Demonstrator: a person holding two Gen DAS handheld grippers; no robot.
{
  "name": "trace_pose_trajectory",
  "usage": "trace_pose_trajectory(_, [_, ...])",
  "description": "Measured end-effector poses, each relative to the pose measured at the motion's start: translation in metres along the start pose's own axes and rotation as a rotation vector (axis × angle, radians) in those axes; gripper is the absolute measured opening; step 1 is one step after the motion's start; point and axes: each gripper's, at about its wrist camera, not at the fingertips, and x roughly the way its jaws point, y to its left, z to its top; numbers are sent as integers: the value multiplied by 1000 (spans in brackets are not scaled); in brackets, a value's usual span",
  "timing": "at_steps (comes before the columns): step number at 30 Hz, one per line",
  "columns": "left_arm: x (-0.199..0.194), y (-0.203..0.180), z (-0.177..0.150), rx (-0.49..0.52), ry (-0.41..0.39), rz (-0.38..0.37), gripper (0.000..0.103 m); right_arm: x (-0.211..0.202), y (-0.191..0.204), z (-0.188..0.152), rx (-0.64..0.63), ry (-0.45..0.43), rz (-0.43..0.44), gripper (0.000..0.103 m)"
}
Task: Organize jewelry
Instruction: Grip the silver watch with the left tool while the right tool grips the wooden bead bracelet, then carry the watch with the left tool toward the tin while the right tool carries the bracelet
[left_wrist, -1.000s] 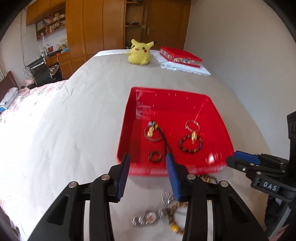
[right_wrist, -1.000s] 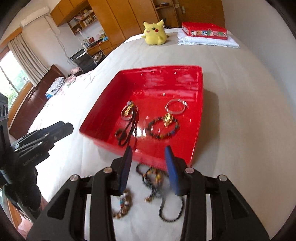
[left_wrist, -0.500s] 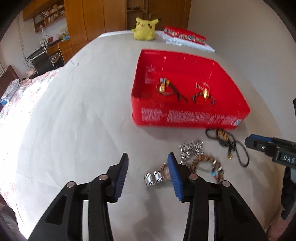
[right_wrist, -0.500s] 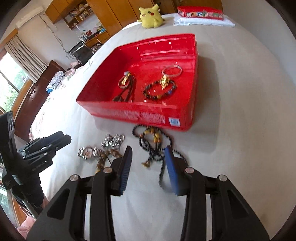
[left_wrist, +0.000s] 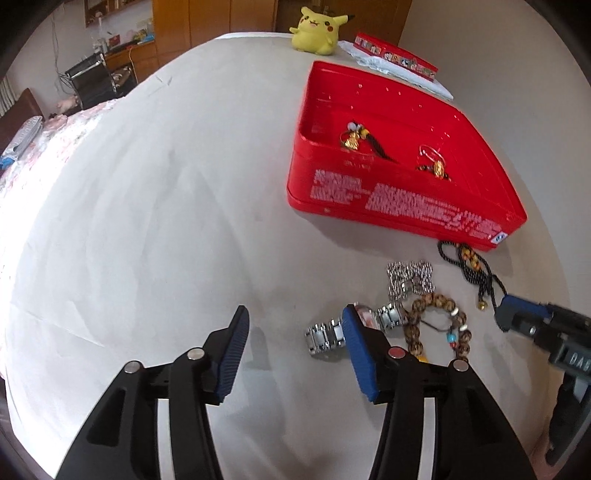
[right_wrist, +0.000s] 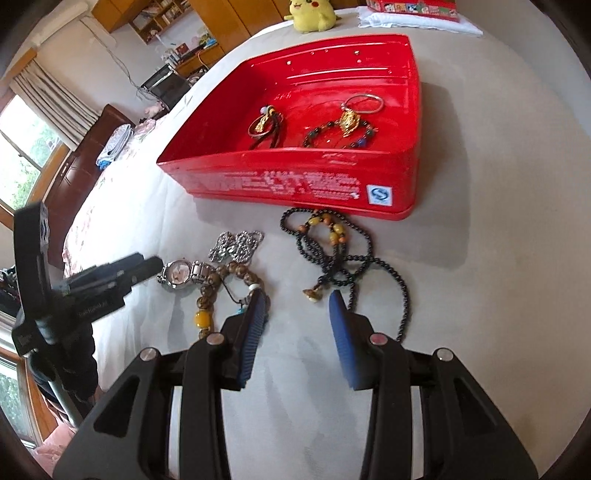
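surface: i am working over a bed (left_wrist: 155, 206) with a pale grey cover; a floral quilt (right_wrist: 92, 206) is showing at its far-left edge.
room: wooden wardrobes (left_wrist: 221, 16) and a shelf of books are standing behind the bed; a window with curtains (right_wrist: 44, 92) is letting light in on the left of the right wrist view.
far end: a yellow plush toy (left_wrist: 317, 27) is sitting near a flat red box (left_wrist: 395, 57) on folded white cloth.
tray: a red tray (right_wrist: 295, 181) is lying on the cover, already holding 2 small clusters of jewelry.
loose jewelry: a silver watch (left_wrist: 328, 334), a silver chain (left_wrist: 408, 277), a brown bead bracelet (left_wrist: 436, 325) and a black bead necklace (right_wrist: 340, 258) are lying on the cover just in front of the tray.
left gripper (left_wrist: 291, 332): i am pointing it steeply down; its jaws have just been opening, nothing is between them, and the watch is lying just beside the right finger.
right gripper (right_wrist: 297, 314): i am angling it down, jaws parted and gripping nothing, with the necklace's pendant lying just ahead of the tips.
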Motion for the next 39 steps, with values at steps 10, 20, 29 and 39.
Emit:
trace_pose_trajectory(10, [12, -15, 4, 46, 16, -52, 60, 20, 18, -2, -39, 57, -5, 37])
trace_pose_trajectory(20, [21, -30, -3, 88, 42, -88, 46, 31, 33, -2, -90, 64, -2, 16])
trace_pose_trajectory(29, [11, -25, -16, 29, 54, -160, 27, 14, 24, -2, -61, 39, 48, 13])
trace_pose_trajectory(39, [-4, -8, -32, -74, 7, -143, 26, -20, 9, -2, -43, -21, 53, 10])
